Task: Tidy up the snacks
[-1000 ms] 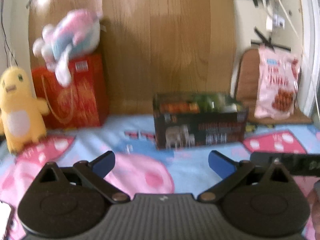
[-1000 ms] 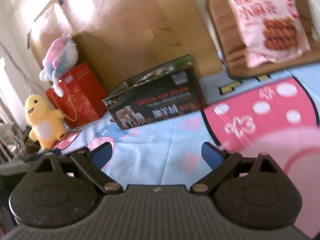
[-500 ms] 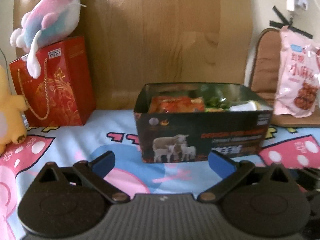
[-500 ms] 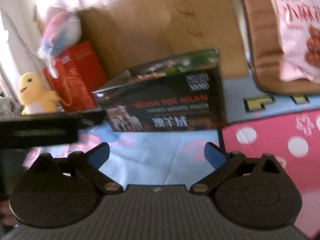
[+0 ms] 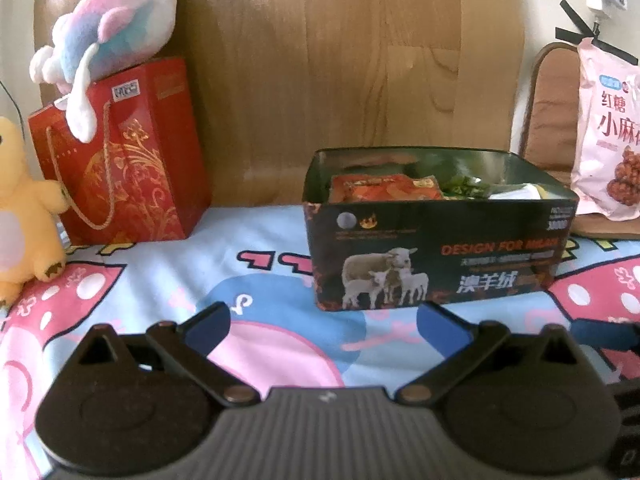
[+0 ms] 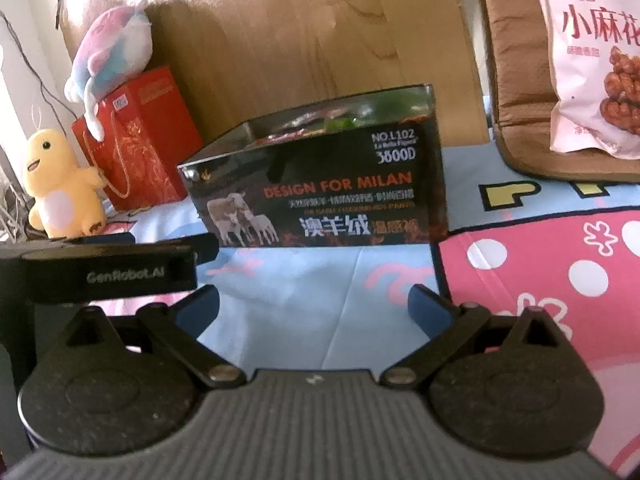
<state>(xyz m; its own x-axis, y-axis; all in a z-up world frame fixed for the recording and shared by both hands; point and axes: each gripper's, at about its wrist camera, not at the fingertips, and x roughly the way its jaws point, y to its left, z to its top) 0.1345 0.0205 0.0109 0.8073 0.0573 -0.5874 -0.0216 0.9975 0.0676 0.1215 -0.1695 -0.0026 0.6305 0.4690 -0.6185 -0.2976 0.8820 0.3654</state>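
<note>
The dark open-topped box (image 5: 440,256) printed with sheep and "DESIGN FOR MILAN" stands on the cartoon-print blanket (image 5: 260,264) against a wooden board (image 5: 340,80). It holds snack packets: an orange-red packet (image 5: 384,190) at its left, something green (image 5: 464,188) in the middle and a pale item (image 5: 524,192) at its right end, though glare makes the last two hard to name. A large pink snack bag (image 5: 608,140) printed with fried dough twists leans on a brown cushion (image 5: 554,108) to the box's right, outside it and apart from it.

Over the last second both wrist views have closed in and steadied on the box, and the left view now sees down into it. The left gripper (image 5: 322,326) and the right gripper (image 6: 312,304) hang low over the blanket just short of the box, side by side, each with its blue pads spread wide and nothing between them. That approach suggests attention is on the box's contents, but whether the pink bag is still due to go in, or the sorting is finished and only being checked, cannot be settled here.

Farther left stand a red gift bag (image 5: 120,160) with a pink-and-blue plush (image 5: 112,24) on top, and a yellow plush (image 5: 24,224) beside it.
</note>
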